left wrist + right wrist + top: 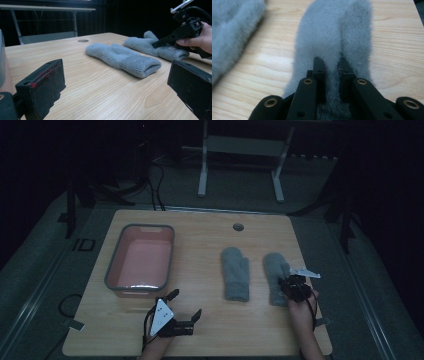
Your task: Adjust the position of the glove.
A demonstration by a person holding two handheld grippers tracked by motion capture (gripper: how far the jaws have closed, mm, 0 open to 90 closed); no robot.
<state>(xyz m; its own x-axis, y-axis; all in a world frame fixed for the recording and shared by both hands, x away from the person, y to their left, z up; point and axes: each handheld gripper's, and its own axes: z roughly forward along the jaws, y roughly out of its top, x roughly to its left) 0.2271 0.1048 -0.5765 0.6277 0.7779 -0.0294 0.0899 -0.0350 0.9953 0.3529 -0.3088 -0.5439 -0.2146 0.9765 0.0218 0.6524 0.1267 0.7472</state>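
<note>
dark room, pale wooden tabletop [200,330]. right hand-held gripper [331,65] is pinched on the soft, fluffy grey mitten [334,32] at the tabletop's right, near its ribbed cuff; light and floppy, so it'll likely sag. left hand-held gripper [183,305] gapes wide, empty.

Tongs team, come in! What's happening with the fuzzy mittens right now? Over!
Right tongs pinched shut on right mitten, near its cuff. Left tongs open, holding nothing. Other mitten flat on table. Pink tub off left, nothing blocking.
</note>
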